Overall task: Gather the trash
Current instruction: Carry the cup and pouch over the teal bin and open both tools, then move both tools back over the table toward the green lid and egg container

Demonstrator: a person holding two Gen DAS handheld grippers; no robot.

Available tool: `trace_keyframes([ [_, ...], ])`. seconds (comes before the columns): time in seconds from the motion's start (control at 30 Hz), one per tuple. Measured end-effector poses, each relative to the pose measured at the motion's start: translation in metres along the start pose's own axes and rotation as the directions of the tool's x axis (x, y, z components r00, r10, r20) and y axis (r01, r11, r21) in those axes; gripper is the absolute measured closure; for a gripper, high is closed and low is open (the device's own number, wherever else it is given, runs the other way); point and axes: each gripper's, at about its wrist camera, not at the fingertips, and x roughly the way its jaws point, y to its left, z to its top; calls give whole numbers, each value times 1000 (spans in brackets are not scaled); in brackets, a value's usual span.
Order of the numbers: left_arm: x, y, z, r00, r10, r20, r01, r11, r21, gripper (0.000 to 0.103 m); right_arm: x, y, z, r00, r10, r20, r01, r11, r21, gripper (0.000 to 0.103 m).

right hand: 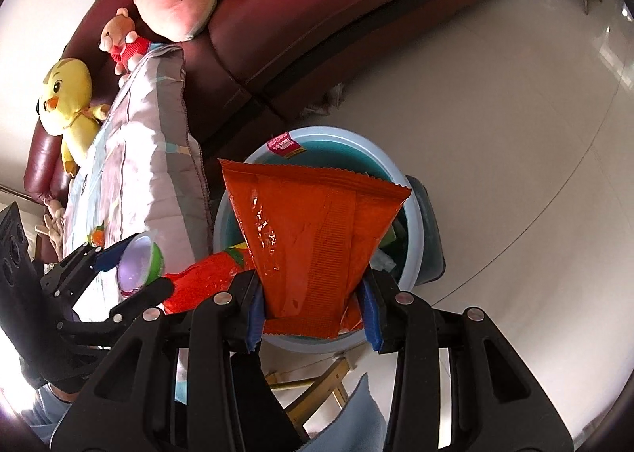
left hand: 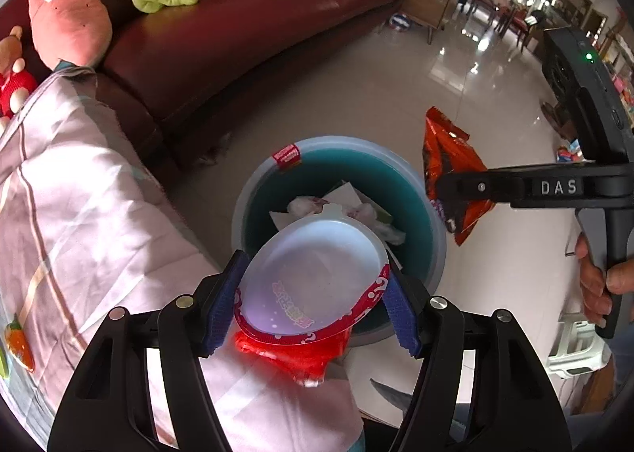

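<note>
Red-rimmed plastic lid (left hand: 313, 285) is clamped in the left tool (left hand: 317, 305) above the teal bin (left hand: 432, 222); an orange snack bag (right hand: 317, 238) is gripped by the right tool (right hand: 313, 313) over it. If released off-centre, either could be dropped onto the floor (left hand: 396, 95).

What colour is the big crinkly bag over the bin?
Bright orange-red snack bag, seen best in the right wrist view.

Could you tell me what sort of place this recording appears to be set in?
Most likely a home living room: a red leather sofa with plush toys, a tiled floor, and a trash bin beside it.
</note>
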Motion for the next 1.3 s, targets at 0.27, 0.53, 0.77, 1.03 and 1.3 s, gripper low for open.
trace_keyframes([
  [0.27,18,6,10,999,1,-40,-2,1000,-17,26,15,-1,7,998,36,-45,-35,999,8,38],
  [0.53,23,14,4,999,19,-47,-21,999,-39,19,20,1,10,998,35,-57,-34,999,14,35],
  [0.77,15,23,-3,999,8,-38,-10,998,-66,19,19,2,10,998,19,-63,-17,999,28,31],
  [1.03,-9,37,-15,1000,0,5,0,994,-108,18,13,16,8,998,-7,-55,8,1000,17,27],
  [1.3,-38,65,-33,998,22,59,-12,987,-160,12,7,47,5,999,-27,-46,26,999,-30,27],
])
